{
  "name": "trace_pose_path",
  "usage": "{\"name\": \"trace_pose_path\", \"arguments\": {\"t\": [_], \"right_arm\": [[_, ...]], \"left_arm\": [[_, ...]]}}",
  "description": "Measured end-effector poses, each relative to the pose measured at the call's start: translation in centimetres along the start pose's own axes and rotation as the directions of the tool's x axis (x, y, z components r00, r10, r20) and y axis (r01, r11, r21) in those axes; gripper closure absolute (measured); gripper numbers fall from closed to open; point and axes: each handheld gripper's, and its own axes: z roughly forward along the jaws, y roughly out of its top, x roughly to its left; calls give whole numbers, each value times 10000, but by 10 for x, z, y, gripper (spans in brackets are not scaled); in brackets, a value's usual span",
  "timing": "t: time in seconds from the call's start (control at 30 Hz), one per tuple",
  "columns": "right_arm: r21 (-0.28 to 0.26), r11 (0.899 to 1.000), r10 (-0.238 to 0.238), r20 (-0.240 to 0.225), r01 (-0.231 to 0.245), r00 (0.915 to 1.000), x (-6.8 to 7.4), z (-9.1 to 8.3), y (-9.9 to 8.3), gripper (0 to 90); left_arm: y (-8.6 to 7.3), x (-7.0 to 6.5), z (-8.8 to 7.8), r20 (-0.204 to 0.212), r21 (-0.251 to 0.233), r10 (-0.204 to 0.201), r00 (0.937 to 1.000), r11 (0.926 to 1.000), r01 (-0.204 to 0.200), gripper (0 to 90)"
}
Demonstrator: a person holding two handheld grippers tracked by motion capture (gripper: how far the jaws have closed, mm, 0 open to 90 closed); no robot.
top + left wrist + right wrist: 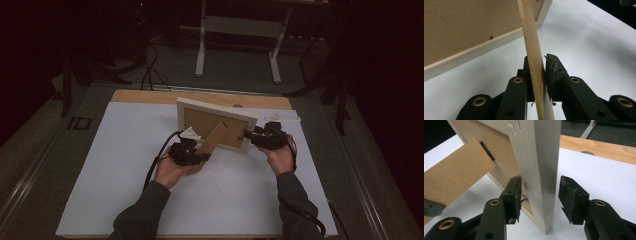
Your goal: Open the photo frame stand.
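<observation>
A white-rimmed picture frame (216, 123) stands upright on the white sheet with its brown back toward me. Its brown fold-out stand leg (212, 141) slants down to the left. My left gripper (196, 158) is shut on the lower end of that leg; in the left gripper view the thin board (530, 37) runs edge-on between the pads of my left gripper (539, 62). My right gripper (540, 187) straddles the frame's right edge (539, 157). Its left pad is at the frame's back, and its right pad (569, 195) stands off with a visible gap, so it is open.
The white sheet (125, 165) covers a wooden tabletop whose far edge (150, 96) shows beyond it. Bare sheet lies left of and in front of the frame. Another table's white legs (201, 45) stand on the dark floor behind.
</observation>
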Motion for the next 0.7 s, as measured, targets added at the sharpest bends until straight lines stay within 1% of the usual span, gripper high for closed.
{"name": "trace_pose_path", "arguments": {"t": [0.1,0.13,0.23,0.33,0.4,0.47,0.57,0.7], "right_arm": [[117,9999,-90,6,89,10000,2,4,-1,525],[89,9998,-199,-18,199,9998,3,4,-2,537],[69,9988,-478,198,476,9987,6,4,-2,550],[90,9950,-996,504,993,9937,10,4,-2,566],[50,9931,-1173,654,1172,9909,11,4,-3,569],[-26,9929,-1183,686,1188,9906,12,4,-4,569],[-43,9931,-1167,677,1172,9909,12,4,-5,569],[53,9953,-973,374,972,9946,10,3,-4,564]], "left_arm": [[-1,-1,0,-42,7,44,10000,10000,-44,797],[-1,-1,0,-55,-21,25,10000,10000,-25,797],[-2,-1,0,-66,-46,29,10000,10000,-30,798],[-2,-1,1,-68,-76,6,10000,10000,-6,800],[-2,-1,1,-164,-63,101,9998,9999,-102,800],[-2,-3,1,-169,-90,96,9998,9999,-97,800],[-2,-3,1,-193,-6,162,9997,9999,-162,801],[-4,-4,1,-198,-2,115,9997,9999,-116,802]]}}
